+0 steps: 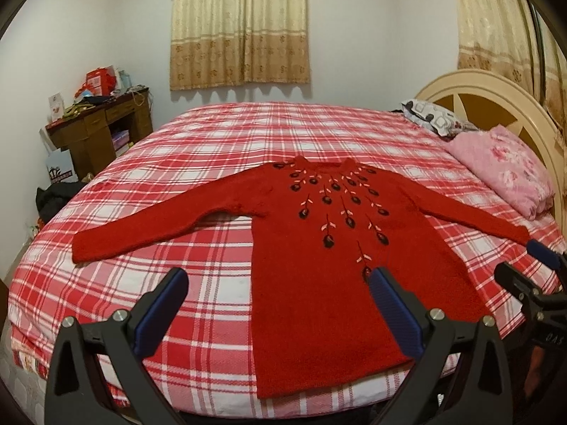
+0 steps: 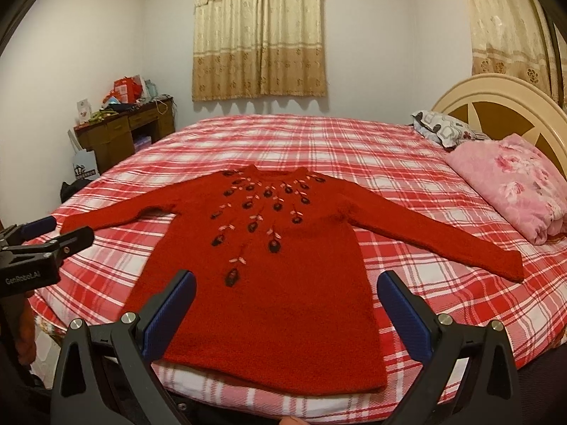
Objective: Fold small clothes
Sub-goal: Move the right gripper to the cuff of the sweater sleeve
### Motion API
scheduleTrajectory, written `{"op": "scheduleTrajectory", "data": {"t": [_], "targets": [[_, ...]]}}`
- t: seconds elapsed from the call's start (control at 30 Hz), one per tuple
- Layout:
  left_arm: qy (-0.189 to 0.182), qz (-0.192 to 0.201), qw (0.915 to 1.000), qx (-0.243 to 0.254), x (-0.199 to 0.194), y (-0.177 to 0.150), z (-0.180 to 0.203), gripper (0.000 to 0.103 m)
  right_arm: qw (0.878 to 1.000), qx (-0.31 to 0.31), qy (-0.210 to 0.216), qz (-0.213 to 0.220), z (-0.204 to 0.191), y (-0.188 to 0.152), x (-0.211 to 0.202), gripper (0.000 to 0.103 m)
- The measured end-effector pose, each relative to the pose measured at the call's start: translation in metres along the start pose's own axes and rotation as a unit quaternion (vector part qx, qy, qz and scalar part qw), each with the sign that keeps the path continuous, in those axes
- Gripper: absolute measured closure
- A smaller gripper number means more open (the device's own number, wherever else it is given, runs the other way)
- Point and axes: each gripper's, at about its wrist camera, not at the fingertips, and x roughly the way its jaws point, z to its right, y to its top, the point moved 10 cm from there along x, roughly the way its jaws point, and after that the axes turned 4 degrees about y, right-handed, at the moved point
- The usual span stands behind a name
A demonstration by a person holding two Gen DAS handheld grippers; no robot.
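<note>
Red knitted sweater with dark embroidered flowers (image 1: pixel 319 255) lies flat, front up, sleeves spread out to both sides, on a bed covered by a red-and-white plaid sheet (image 1: pixel 198 163). Hem sits at the near bed edge, neckline points toward the far wall. Left gripper (image 1: pixel 280 290) hovers over the near edge with black arms and blue pads spread wide, nothing between them; its right pad overlaps the sweater body in view, contact unclear. Right gripper (image 2: pixel 285 295) is likewise spread wide and empty, over the lower sweater body.

Room: white walls, beige patterned curtain (image 1: pixel 241 28) over the far window, a second curtain (image 2: pixel 510 24) at the right. Cream arched wooden headboard (image 2: pixel 496 102) on the right side. Folded pink floral blanket (image 2: pixel 510 184) lies against it, with a grey-and-white patterned pillow (image 2: pixel 443 125) just behind. Brown wooden desk (image 1: pixel 102 131) stands in the far left corner, piled with red boxes and clutter (image 1: pixel 101 81). Dark bundle on the floor (image 1: pixel 56 198) beside the bed, too dim to identify.
</note>
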Motion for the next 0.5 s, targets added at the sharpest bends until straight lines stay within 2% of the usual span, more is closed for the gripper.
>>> {"op": "scheduleTrajectory", "data": {"t": [0.5], "targets": [[-0.005,-0.033,0.9981,0.052,0.083,0.011,0.019,0.0,0.992,0.063,-0.093,-0.058,0.129,-0.028,0.054,0.001]]}}
